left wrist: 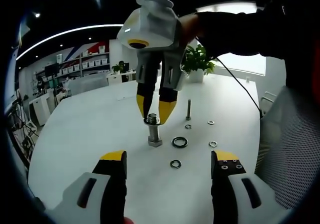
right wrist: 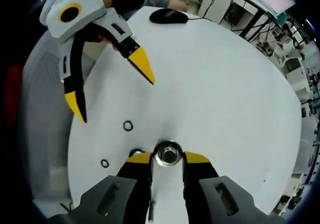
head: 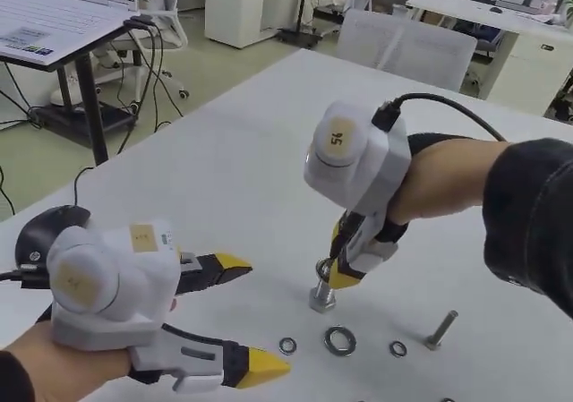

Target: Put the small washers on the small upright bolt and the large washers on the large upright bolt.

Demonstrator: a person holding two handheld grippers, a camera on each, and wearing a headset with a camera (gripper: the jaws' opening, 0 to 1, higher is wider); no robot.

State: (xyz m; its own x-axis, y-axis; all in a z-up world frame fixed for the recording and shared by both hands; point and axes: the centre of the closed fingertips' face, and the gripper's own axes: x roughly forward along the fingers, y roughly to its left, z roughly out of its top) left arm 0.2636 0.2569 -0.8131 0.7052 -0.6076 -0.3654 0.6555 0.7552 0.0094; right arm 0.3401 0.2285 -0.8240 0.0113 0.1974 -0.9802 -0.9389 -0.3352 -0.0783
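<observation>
The large upright bolt point(head: 322, 296) stands on the white table point(head: 224, 160). My right gripper point(head: 335, 275) points down over the bolt's top, shut on a large washer point(left wrist: 151, 117) that rings the bolt's tip point(right wrist: 168, 154). A second large washer point(head: 339, 339) lies flat in front of the bolt, with a small washer point(head: 287, 345) to its left and another small one point(head: 397, 348) to its right. The small upright bolt point(head: 441, 329) stands further right, with two small washers point(left wrist: 188, 126) beside it. My left gripper point(head: 251, 317) hovers open at the near left, holding nothing.
A black mouse point(head: 40, 227) lies on the table's left edge behind my left gripper. A laptop on a stand point(head: 54, 17) is off the table at far left. A mesh chair point(head: 407, 48) stands at the far side.
</observation>
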